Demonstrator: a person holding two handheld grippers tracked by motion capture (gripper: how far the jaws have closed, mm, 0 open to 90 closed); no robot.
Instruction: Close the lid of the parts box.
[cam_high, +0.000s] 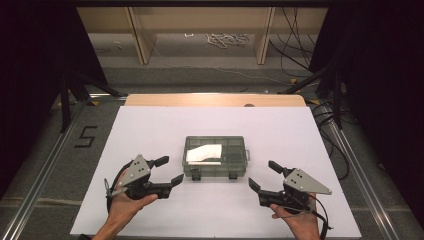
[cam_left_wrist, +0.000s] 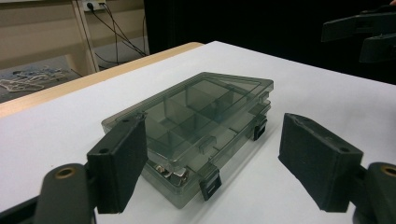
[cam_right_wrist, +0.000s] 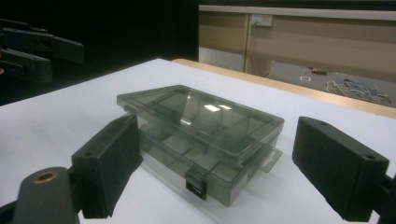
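The smoky translucent plastic compartment box is seen mid-table, lid down and latches apparently shut. Left tongs and right tongs are held released beside it; nothing is gripped, so opening remains undone.

Bare white table lies open left, right, near and far of the central compartment box, the sole obstacle.

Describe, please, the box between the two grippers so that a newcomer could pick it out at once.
On the white table top, look near the middle of the sheet, just ahead of the two hand-held grippers. There lies the compartment box, flat and rectangular. Its smoky see-through lid, inner dividers and two small black latches on the near edge mark it out.
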